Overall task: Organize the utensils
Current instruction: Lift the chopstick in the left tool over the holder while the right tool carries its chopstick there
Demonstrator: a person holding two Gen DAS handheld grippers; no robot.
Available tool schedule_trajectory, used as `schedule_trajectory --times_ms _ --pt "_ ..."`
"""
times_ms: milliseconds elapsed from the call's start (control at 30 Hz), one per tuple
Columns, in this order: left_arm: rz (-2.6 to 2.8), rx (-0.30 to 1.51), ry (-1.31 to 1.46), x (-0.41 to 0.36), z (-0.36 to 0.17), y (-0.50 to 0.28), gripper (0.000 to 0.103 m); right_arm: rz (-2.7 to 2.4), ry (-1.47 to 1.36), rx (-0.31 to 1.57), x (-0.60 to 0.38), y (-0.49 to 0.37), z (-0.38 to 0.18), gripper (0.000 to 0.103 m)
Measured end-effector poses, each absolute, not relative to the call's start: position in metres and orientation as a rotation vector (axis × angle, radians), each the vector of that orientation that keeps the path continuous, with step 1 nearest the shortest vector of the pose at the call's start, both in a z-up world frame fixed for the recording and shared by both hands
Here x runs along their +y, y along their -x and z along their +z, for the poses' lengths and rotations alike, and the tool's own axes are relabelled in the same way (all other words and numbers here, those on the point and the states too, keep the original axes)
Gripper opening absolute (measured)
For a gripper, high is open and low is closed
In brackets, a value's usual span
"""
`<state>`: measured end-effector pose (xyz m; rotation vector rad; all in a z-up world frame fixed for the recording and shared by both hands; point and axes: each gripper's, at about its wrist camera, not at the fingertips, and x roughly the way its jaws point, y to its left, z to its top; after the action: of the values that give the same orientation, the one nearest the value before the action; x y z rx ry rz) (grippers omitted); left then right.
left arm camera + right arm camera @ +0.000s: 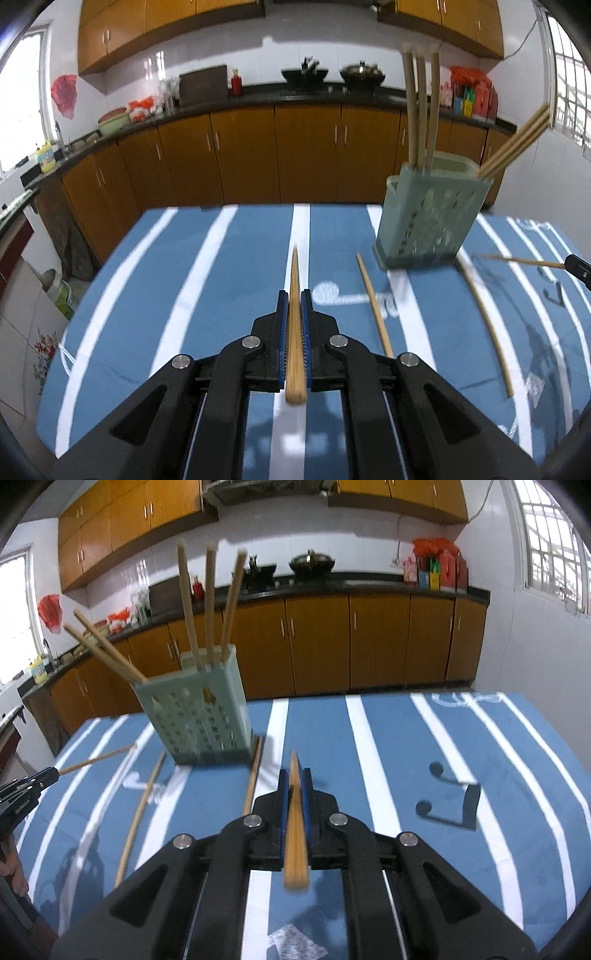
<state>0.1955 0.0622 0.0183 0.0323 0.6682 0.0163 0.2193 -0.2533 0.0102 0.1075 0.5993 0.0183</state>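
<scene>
My left gripper (pixel 294 295) is shut on a wooden chopstick (pixel 295 332) that points forward over the table. My right gripper (pixel 294 773) is likewise shut on another chopstick (pixel 294 834). A pale green perforated holder (pixel 432 218) (pixel 199 716) stands on the blue striped cloth, ahead and to the right in the left wrist view, ahead and to the left in the right wrist view. It holds three upright chopsticks (pixel 208 602) and others leaning outward (pixel 103 646). Two loose chopsticks (pixel 375 306) (pixel 484 325) lie on the cloth in front of the holder.
The table's blue cloth with white stripes (pixel 221 277) ends at a far edge before orange kitchen cabinets (pixel 306 155). The dark counter carries woks (pixel 362 72) and boxes. The other gripper shows at the frame edge (pixel 578 267) (pixel 26 786). A hand (pixel 14 871) shows at the lower left.
</scene>
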Motion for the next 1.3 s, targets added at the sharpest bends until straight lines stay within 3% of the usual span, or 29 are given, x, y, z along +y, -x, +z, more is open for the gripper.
schedule_trajectory --times_ms 333,967,1300 --pt "0.004 0.553 -0.044 0.060 0.057 -0.185 0.007 0.023 -0.106 0.498 -0.255 -0.212 0.043 0.008" --pt "-0.053 0.488 0.053 0.070 0.082 -0.179 0.007 0.053 -0.138 0.440 -0.259 -0.206 0.065 0.008" --pt "-0.183 0.352 0.091 0.040 0.142 -0.170 0.007 0.227 -0.254 0.271 -0.253 -0.197 0.143 0.008"
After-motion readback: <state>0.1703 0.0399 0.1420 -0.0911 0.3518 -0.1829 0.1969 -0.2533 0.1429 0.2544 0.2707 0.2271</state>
